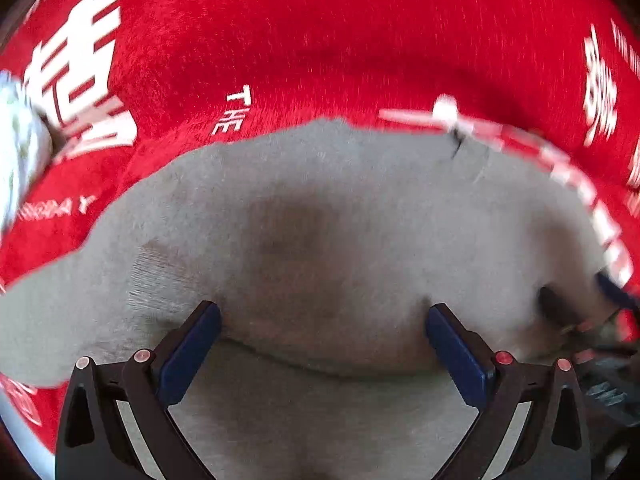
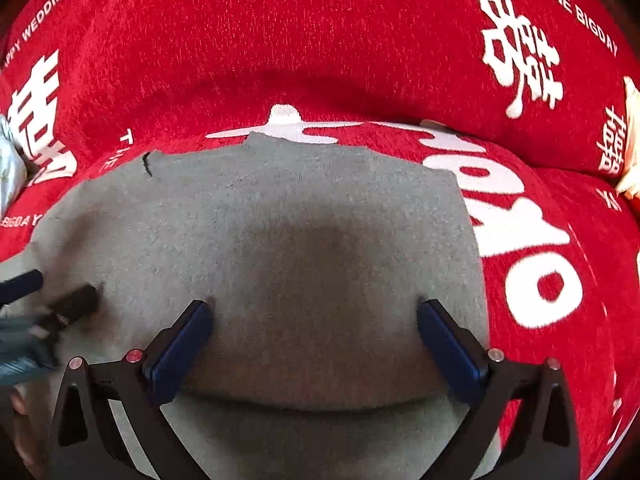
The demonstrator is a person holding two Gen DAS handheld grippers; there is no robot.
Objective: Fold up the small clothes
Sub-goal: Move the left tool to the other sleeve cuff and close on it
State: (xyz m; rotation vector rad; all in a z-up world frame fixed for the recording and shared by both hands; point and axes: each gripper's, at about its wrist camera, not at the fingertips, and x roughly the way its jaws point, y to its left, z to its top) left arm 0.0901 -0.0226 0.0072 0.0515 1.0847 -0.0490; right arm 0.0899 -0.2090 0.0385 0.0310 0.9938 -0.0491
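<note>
While both tools are standing wide apart and gripping nothing, the left gripper [image 1: 323, 322] and right gripper [image 2: 314, 316] are hovering just above the grey garment [image 2: 280, 208], which is lying beneath them on the red cover [image 2: 320, 40].

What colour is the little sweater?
Grey. The sweater is plain grey all over, lying on a red cover; the right wrist view shows it best.

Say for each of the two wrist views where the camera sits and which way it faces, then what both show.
Left wrist: sits on the left gripper, aimed steeply down at the grey garment; its own open fingers show, with the right gripper at the right edge.
Right wrist: sits on the right gripper, aimed steeply down at the same grey garment; its open fingers show, with the left gripper at the left edge.
Shared: the garment and the red cover with white lettering.
</note>
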